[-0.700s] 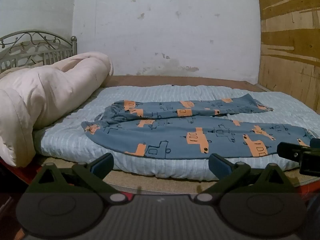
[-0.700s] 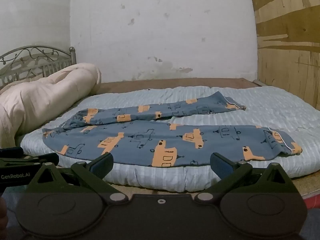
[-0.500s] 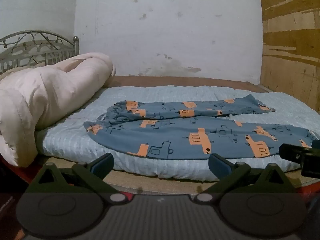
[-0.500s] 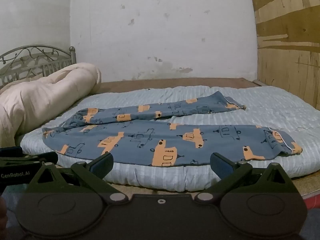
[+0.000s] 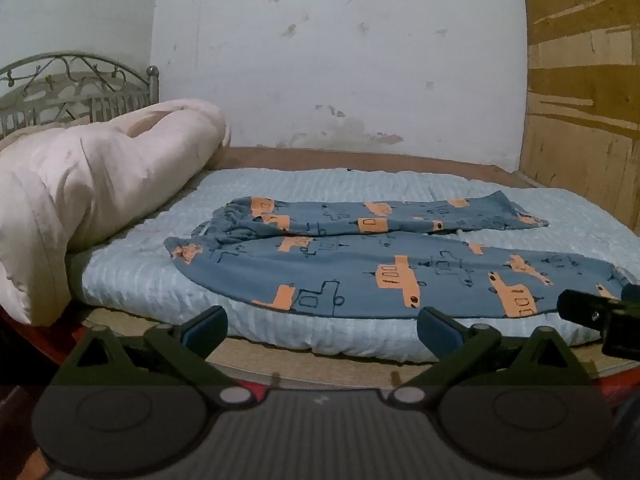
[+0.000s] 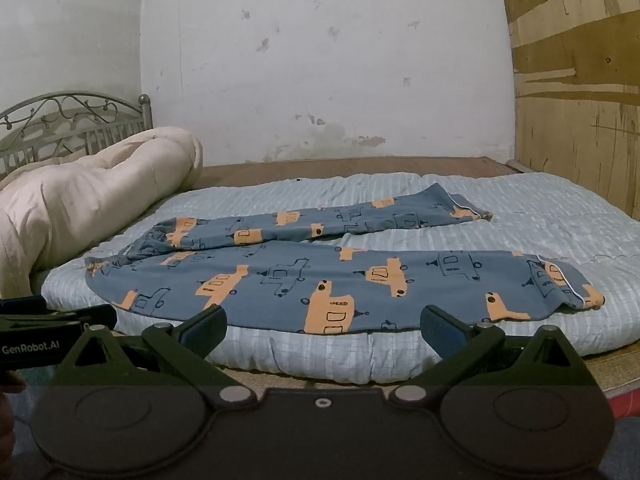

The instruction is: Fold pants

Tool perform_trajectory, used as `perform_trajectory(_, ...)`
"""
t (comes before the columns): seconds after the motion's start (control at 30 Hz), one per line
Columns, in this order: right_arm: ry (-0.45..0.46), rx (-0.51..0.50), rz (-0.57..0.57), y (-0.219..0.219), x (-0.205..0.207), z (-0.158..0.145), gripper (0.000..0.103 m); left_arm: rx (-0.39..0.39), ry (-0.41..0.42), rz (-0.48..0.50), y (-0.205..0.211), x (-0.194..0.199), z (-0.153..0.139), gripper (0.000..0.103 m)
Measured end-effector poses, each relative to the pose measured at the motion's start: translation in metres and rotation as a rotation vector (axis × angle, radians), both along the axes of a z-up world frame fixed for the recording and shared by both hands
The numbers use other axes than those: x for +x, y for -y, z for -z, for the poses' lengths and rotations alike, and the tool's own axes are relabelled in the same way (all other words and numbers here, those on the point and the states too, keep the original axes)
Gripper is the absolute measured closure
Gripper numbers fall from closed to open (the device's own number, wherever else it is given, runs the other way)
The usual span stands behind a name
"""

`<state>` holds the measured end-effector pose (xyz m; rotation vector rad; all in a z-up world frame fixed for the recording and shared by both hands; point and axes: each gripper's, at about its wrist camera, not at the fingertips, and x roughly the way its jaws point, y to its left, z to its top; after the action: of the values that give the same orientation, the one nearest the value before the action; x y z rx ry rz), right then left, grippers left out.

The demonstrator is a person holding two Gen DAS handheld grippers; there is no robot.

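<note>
Blue pants (image 5: pixel 360 268) printed with orange vehicles lie spread on a pale blue quilt (image 5: pixel 132 276), waist to the left, both legs running right. In the right wrist view the same pants (image 6: pixel 280 280) show their two cuffs at the right. My left gripper (image 5: pixel 322 326) hangs open in front of the quilt's near edge, short of the cloth, nothing between its fingers. My right gripper (image 6: pixel 322 326) is likewise open and empty, facing the near leg. Each gripper's body shows at the edge of the other's view.
A rolled cream duvet (image 5: pixel 80 196) lies at the left by a metal headboard (image 5: pixel 76 88). A white wall stands behind the bed and a plywood panel (image 6: pixel 580 100) at the right. Brown bed base (image 5: pixel 320 368) shows along the near edge.
The left wrist view has drifted slightly, the scene sliding a little right. The right wrist view is almost unchanged. Both grippers stay open.
</note>
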<state>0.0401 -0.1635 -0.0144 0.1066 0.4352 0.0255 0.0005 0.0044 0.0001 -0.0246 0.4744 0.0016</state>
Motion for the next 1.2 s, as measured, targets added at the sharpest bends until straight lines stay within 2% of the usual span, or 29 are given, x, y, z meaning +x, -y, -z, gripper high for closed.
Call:
perform_trajectory(0.4,0.001,0.002,0.003,-0.0001,0.0018,-0.0009,0.001,-0.022,-0.010,0.003,-0.0025,0.0011,0.0008,0.001)
perform_trajectory(1.2,-0.001,0.008,0.008,0.0005,0.0003,0.0027,0.001,-0.012,0.000,0.002,0.0020,0.0002,-0.0008,0.001)
